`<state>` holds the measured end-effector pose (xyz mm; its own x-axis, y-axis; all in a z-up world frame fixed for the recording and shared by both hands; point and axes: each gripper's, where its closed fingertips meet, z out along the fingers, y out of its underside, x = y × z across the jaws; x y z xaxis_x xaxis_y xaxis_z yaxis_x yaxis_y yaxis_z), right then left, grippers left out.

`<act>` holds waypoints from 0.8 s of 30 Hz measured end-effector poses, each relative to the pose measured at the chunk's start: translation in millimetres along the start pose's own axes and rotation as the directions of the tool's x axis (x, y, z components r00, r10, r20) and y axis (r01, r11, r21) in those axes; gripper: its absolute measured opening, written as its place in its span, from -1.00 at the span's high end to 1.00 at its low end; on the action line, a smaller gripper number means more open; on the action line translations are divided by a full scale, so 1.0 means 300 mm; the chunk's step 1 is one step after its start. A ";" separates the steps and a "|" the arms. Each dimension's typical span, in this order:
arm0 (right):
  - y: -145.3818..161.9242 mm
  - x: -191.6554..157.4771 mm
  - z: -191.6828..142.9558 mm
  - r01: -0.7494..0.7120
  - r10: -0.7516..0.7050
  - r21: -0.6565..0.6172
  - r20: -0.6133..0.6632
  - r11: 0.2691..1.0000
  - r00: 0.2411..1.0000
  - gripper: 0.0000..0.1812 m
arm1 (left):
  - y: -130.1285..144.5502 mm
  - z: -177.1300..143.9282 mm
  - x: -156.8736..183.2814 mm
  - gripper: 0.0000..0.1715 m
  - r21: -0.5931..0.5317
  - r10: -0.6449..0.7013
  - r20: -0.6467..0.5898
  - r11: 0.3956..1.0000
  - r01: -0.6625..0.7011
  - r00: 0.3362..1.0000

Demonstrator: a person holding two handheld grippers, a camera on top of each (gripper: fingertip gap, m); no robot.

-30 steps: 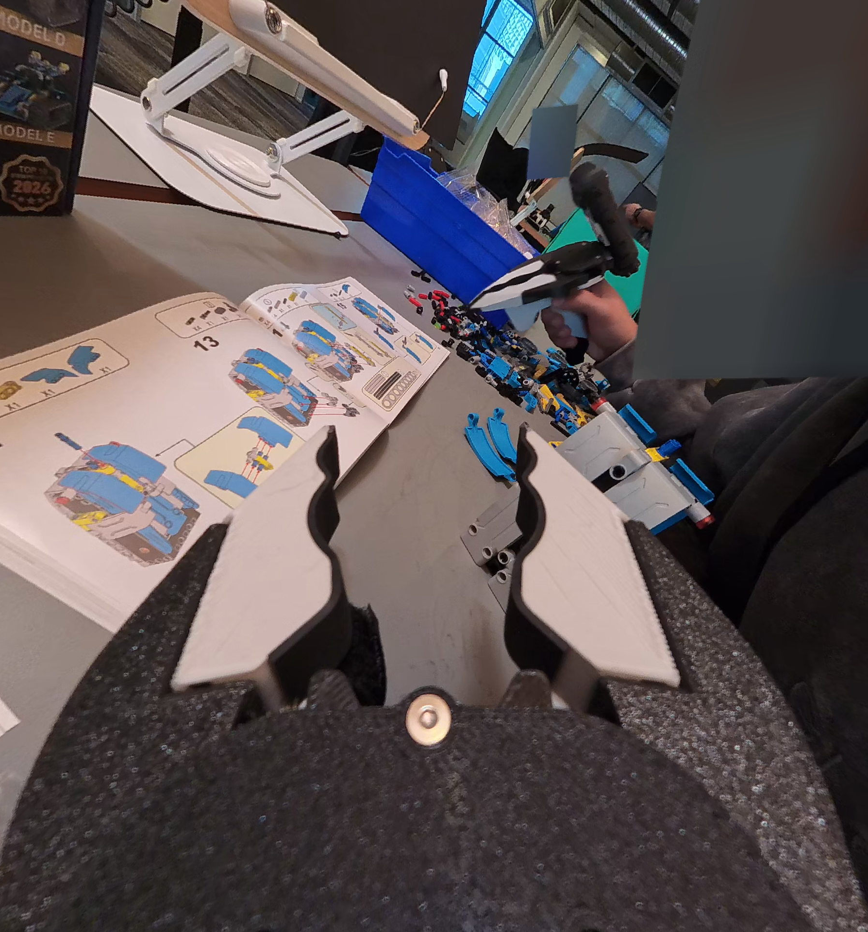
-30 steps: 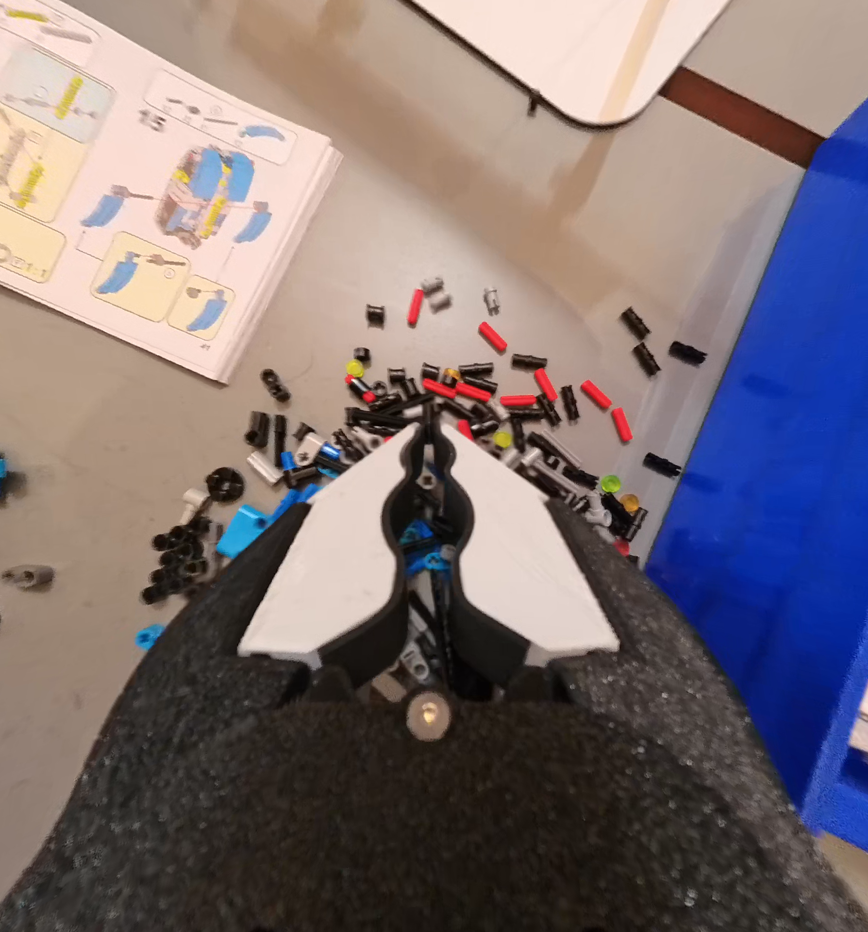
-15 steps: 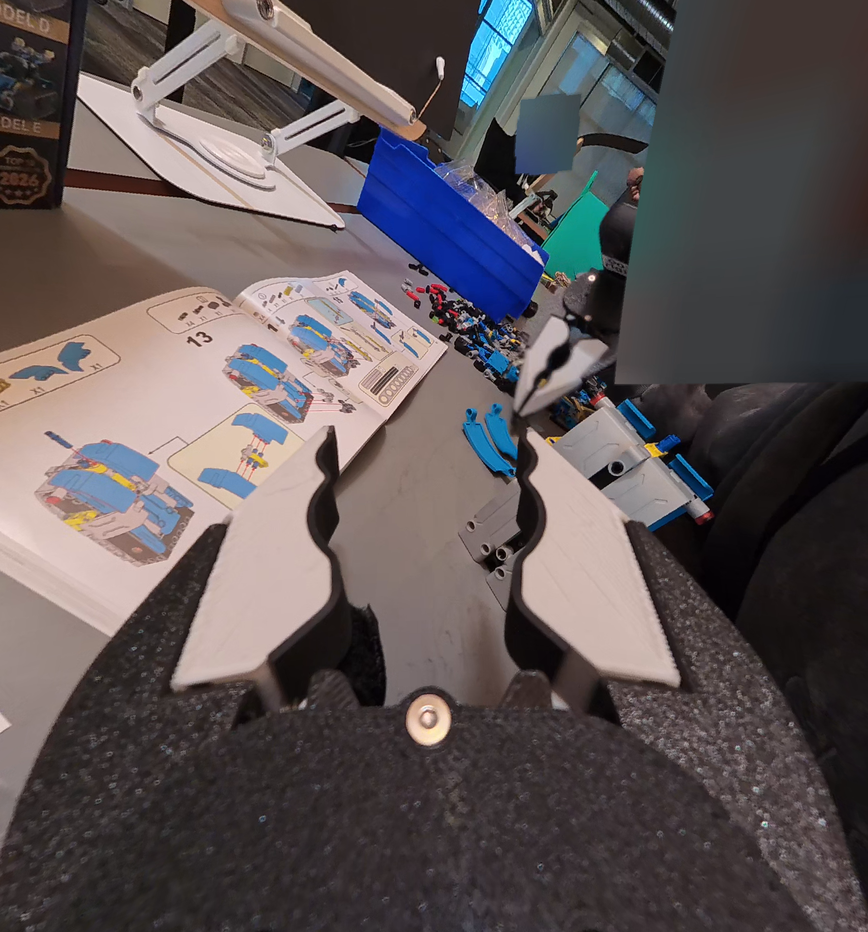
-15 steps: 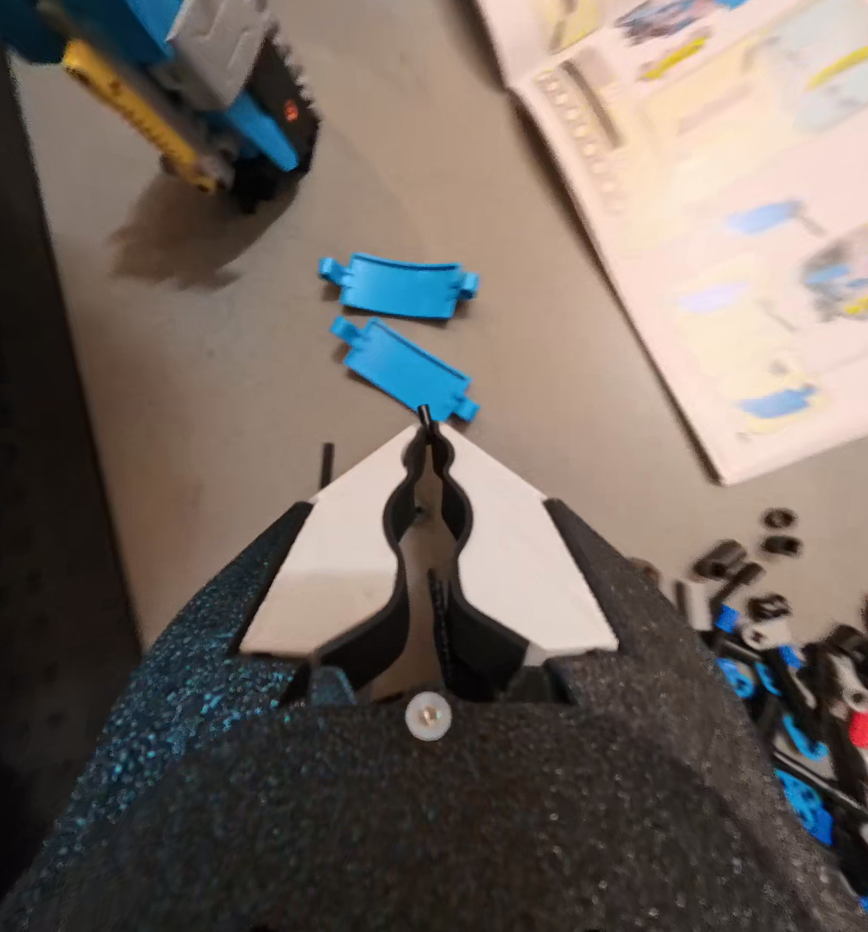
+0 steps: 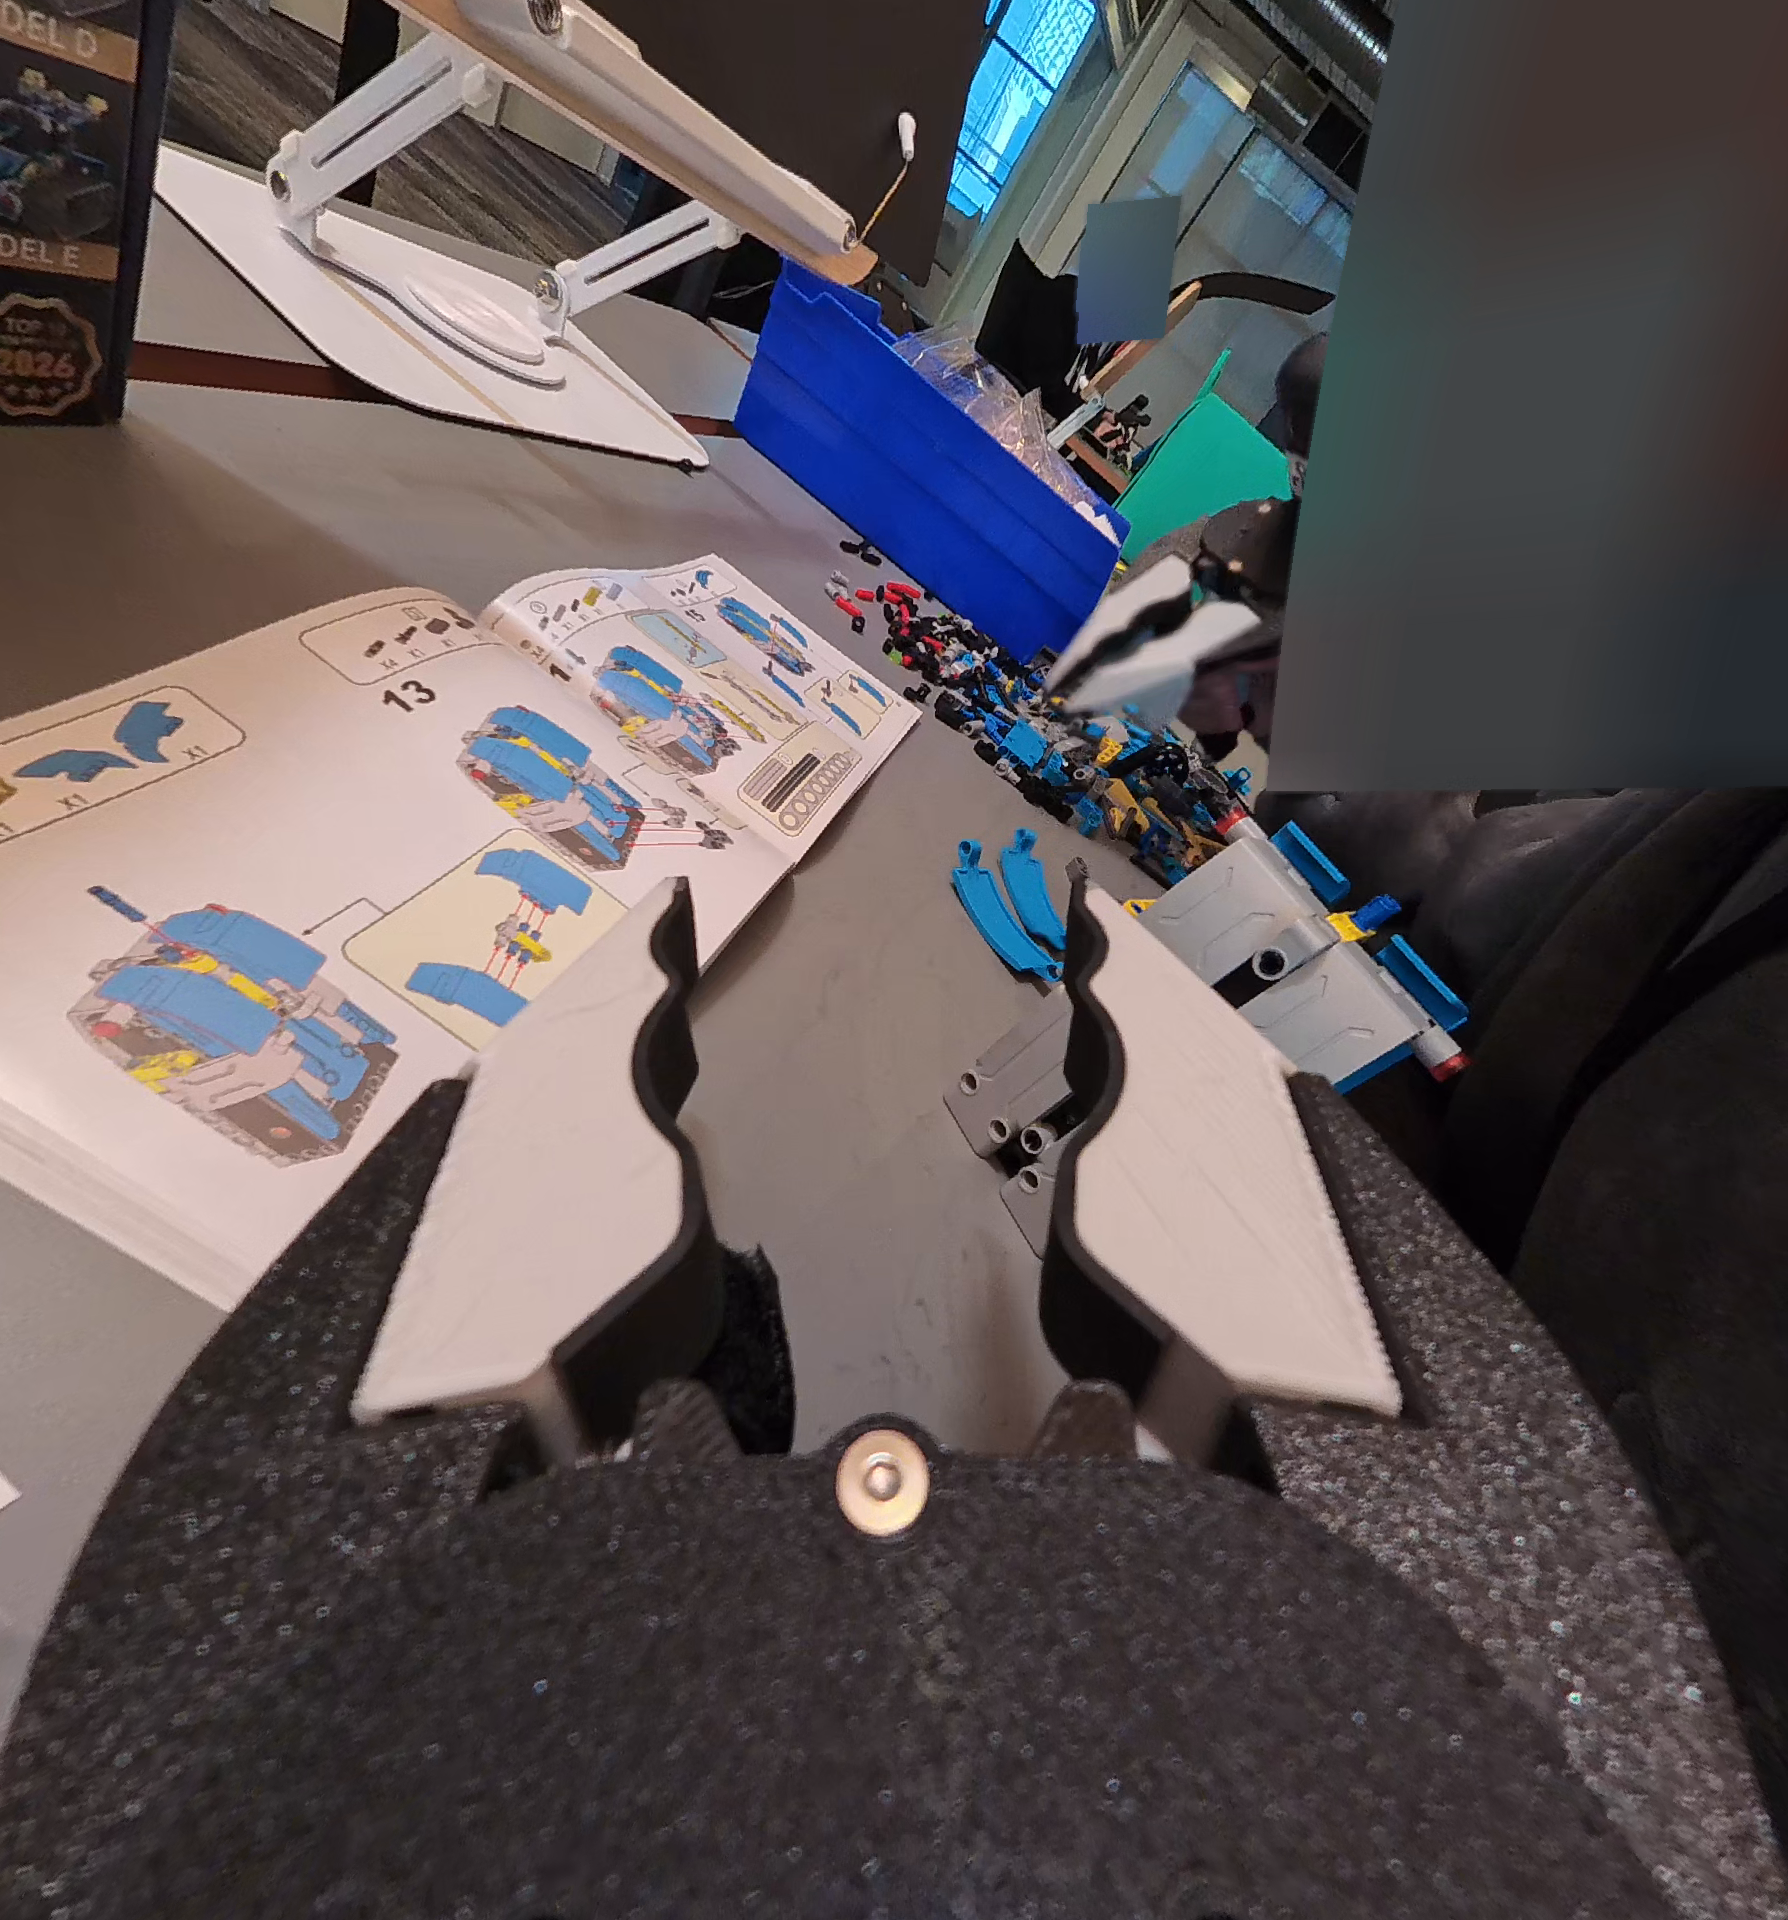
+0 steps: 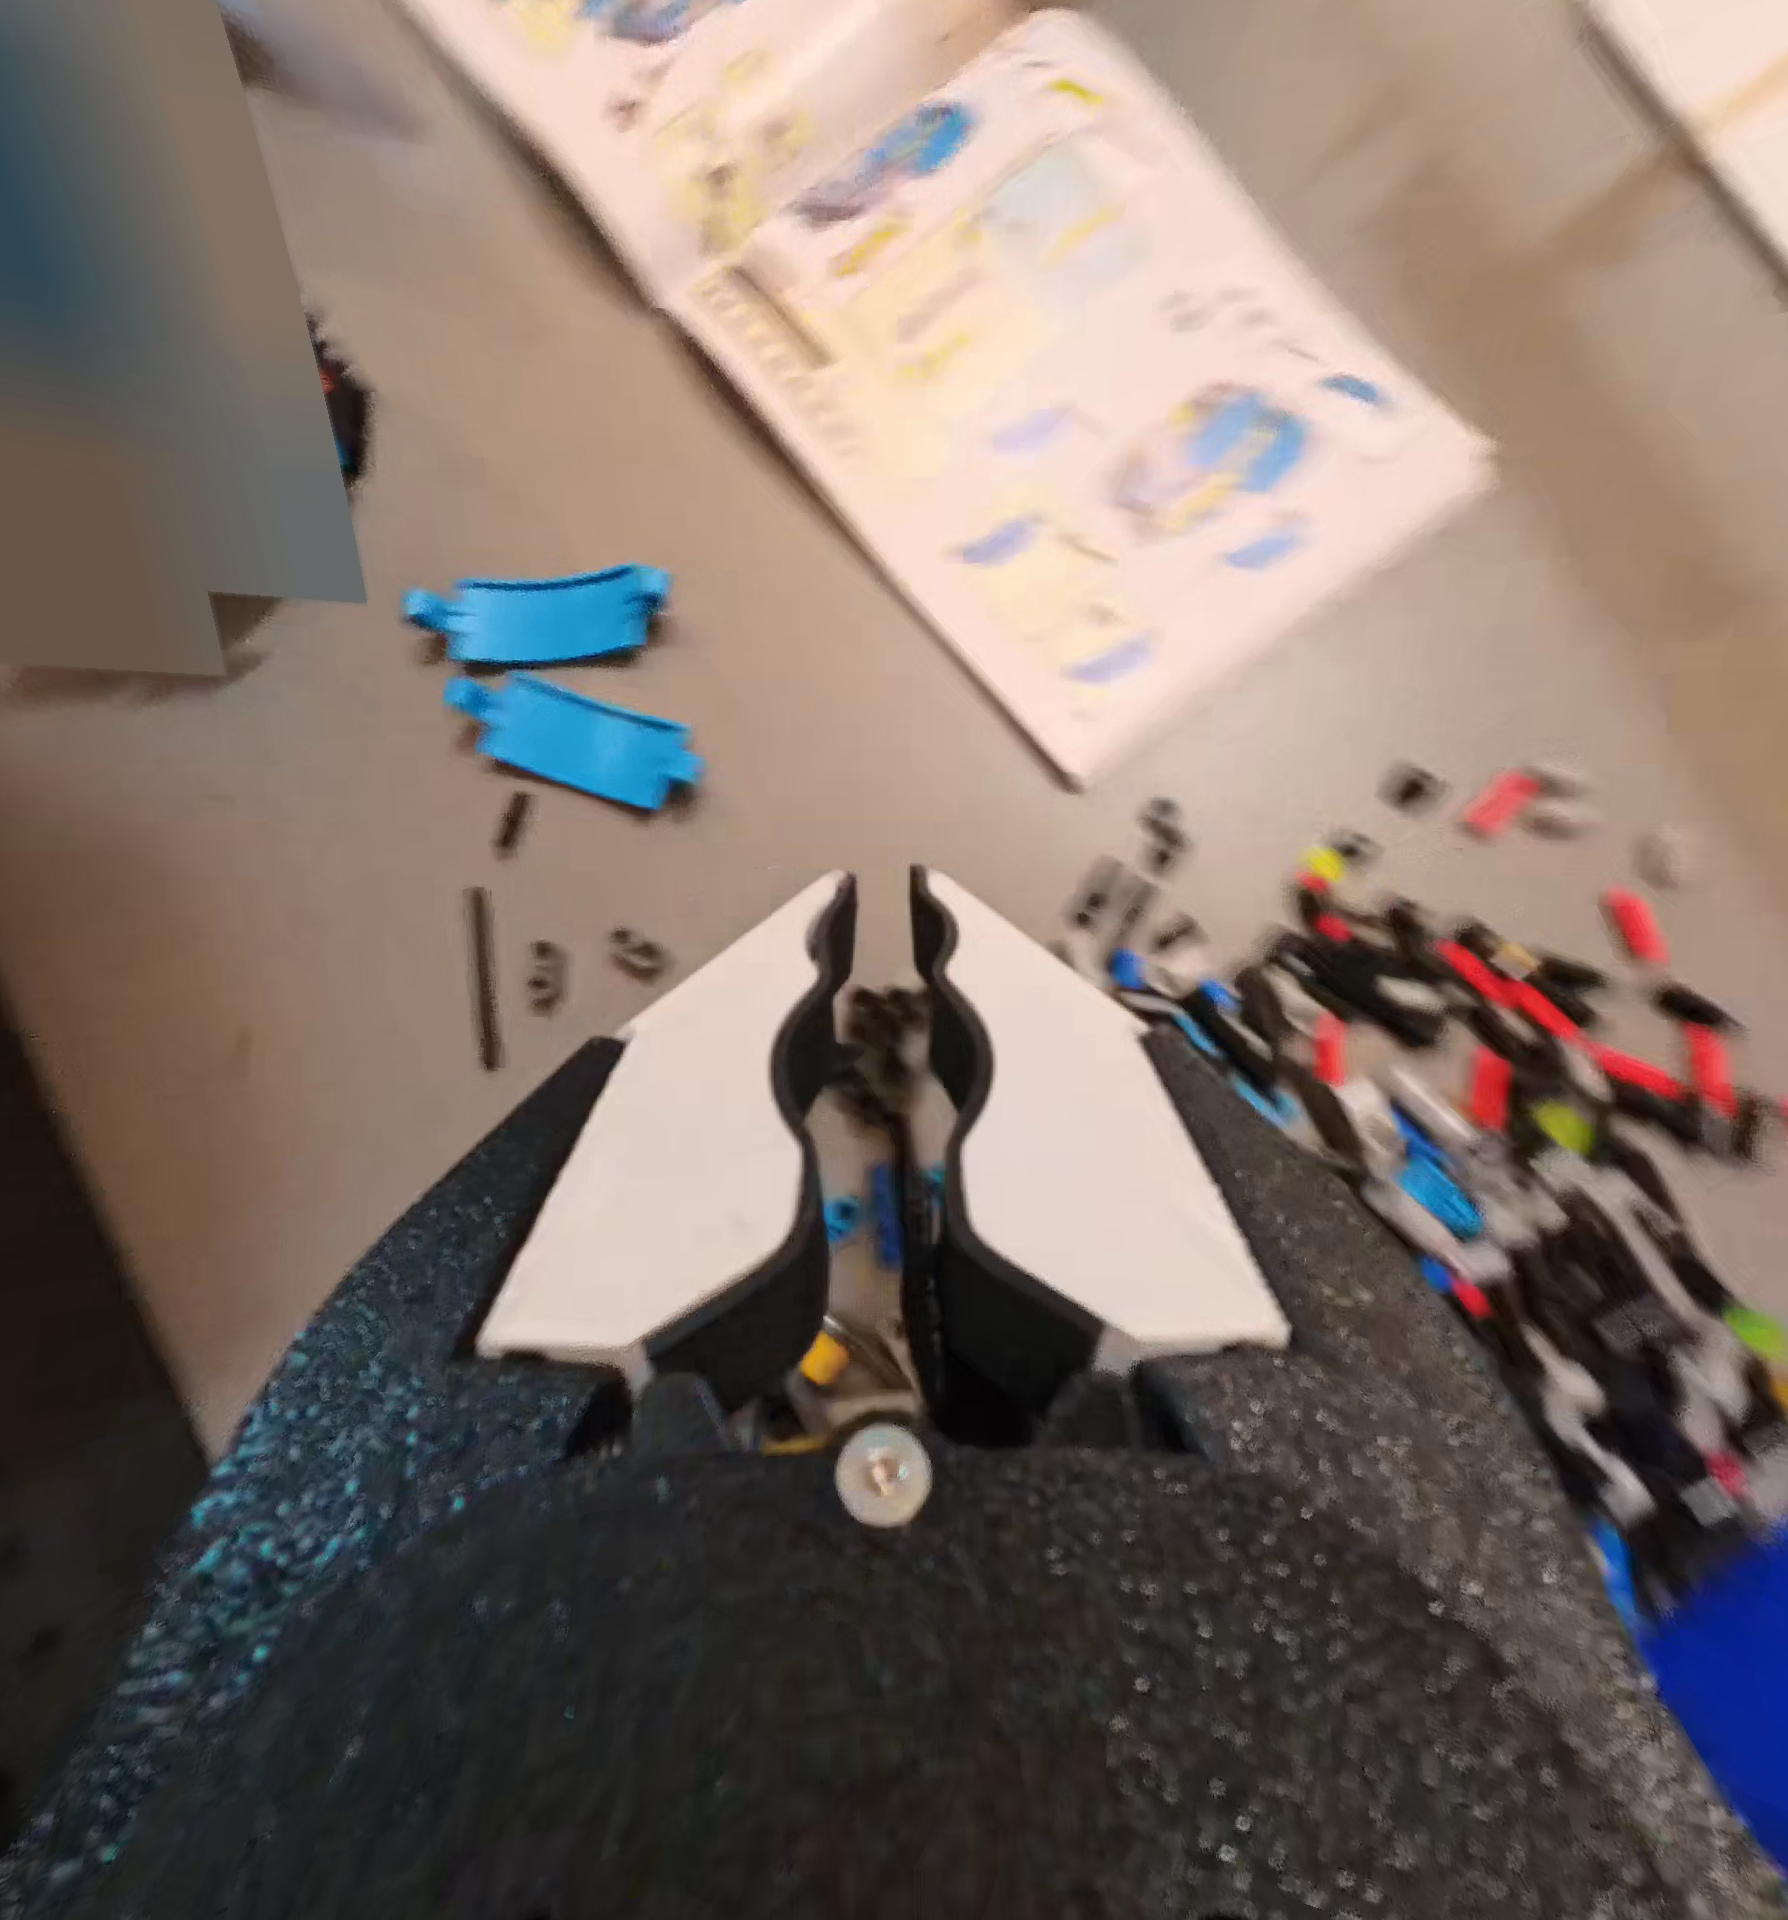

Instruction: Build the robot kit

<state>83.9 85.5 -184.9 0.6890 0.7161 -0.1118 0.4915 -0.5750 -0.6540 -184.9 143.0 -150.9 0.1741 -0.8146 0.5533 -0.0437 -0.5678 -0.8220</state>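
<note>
My left gripper [image 5: 877, 894] is open and empty, low over the grey table, between an open instruction booklet [image 5: 350, 831] on its left and flat grey beam pieces [image 5: 1004, 1081] by its right finger. Two blue curved panels [image 5: 1009, 914] lie just ahead, beside a grey and blue part-built model [image 5: 1285, 977]. My right gripper [image 6: 882, 881] has its jaws a narrow gap apart with nothing between them. It hovers near the edge of a pile of small parts [image 6: 1492, 1091]. A short black pin [image 6: 511, 821] lies on the table below the blue panels [image 6: 583, 743]. The right gripper also shows farther off in the left wrist view [image 5: 1139, 655].
A blue bin [image 5: 921, 488] stands behind the parts pile [image 5: 1025, 717]. A white stand [image 5: 474, 301] and a dark box [image 5: 28, 208] are at the back left. A long black axle [image 6: 482, 977] lies left of my right gripper. The booklet [image 6: 1025, 343] lies ahead. About 30 centimeters separates my left fingertips from my right.
My right gripper carried a small black pin from the pile to the blue panels, opened a little, and pulled back toward the pile. The pin now lies on the table. Left gripper stayed still.
</note>
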 end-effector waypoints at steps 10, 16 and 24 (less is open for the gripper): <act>0.149 0.167 -0.031 -0.098 0.074 -0.105 -0.210 0.990 0.975 0.77 | 0.001 0.001 -0.001 0.17 -0.002 -0.004 -0.001 1.000 0.004 1.000; 0.166 0.198 -0.020 -0.118 0.083 -0.125 -0.254 0.985 0.964 0.81 | 0.001 0.000 0.000 0.17 -0.002 -0.002 -0.001 1.000 0.002 1.000; 0.164 0.227 -0.025 -0.127 0.090 -0.111 -0.288 0.986 0.953 0.84 | 0.001 0.000 0.000 0.17 -0.002 -0.003 -0.002 1.000 0.003 1.000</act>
<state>158.9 102.9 -219.2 0.8548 0.5166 0.0501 0.4560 -0.7014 -0.5478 -184.8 142.8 -151.1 0.1727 -0.8130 0.5560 -0.0447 -0.5704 -0.8202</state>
